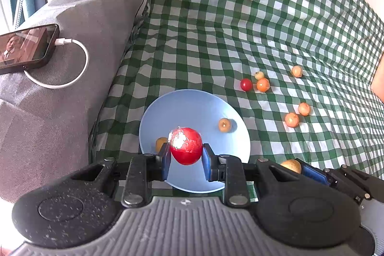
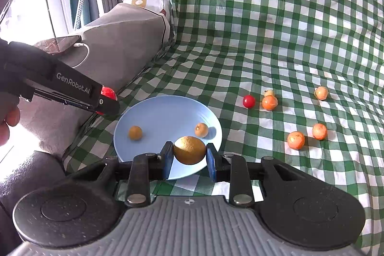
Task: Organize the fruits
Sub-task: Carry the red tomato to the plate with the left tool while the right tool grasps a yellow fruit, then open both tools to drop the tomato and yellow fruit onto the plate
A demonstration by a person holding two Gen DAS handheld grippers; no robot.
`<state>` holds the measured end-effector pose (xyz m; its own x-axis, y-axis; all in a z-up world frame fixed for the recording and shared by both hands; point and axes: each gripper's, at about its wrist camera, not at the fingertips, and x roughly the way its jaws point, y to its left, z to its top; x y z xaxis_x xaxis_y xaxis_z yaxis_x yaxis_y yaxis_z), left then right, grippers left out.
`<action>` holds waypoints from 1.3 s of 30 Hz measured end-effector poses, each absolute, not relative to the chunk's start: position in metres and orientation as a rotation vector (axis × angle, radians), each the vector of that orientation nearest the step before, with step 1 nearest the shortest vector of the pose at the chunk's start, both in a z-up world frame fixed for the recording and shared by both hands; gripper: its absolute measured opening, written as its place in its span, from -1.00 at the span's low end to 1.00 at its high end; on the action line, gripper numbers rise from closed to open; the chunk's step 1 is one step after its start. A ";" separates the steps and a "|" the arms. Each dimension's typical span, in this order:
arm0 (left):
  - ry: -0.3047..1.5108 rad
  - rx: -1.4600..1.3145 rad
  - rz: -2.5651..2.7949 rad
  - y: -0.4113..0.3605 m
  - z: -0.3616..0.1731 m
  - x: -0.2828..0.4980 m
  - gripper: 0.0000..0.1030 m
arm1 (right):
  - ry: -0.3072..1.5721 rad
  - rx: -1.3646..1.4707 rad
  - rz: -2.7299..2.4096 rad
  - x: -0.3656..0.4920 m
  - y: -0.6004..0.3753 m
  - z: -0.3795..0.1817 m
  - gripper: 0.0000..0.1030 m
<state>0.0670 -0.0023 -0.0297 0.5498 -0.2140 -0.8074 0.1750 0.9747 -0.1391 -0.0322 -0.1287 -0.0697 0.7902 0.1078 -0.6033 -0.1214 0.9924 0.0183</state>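
- Left tool: bottom centre of the left wrist view, blue pads clamped on a red fruit with a shiny patch on top; held above the near part of the plate. In the right wrist view it enters from the left edge, with the red fruit showing at its tip.
- Right tool: bottom centre of the right wrist view, pads clamped on a brown-yellow fruit, held over the near rim of the plate. In the left wrist view it sits at lower right, fruit showing just beside the plate edge.
- Plate: pale blue, round, lower centre of both views, lying on the cloth.
- Two small tan fruits on the plate: one at its left, one at its right, well apart.
- Cloth: green and white check, filling the right and upper part of each view.
- Loose fruits on the cloth, right of the plate: an orange pair nearer; farther, a small red one, an orange one with a pale one touching behind it; a lone orange one at far right.
- Grey cushion: left of the cloth.
- Phone: on the cushion, left edge of the left wrist view, white cable plugged in and looped.
- Hand: part seen at the left edge of the right wrist view.
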 end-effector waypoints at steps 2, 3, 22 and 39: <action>0.965 -0.044 -0.228 -0.001 -0.032 0.069 -0.41 | 0.653 -0.020 0.131 -0.030 -0.128 -0.071 -0.41; 0.968 -0.044 -0.227 -0.001 -0.033 0.070 -0.41 | 0.657 -0.023 0.138 -0.024 -0.129 -0.072 -0.41; 1.030 -0.038 -0.190 0.007 -0.062 0.092 -0.41 | 0.710 -0.047 0.164 0.010 -0.117 -0.096 -0.41; 1.102 0.012 -0.198 -0.011 -0.104 0.131 -0.41 | 0.780 -0.071 0.166 0.052 -0.115 -0.128 -0.41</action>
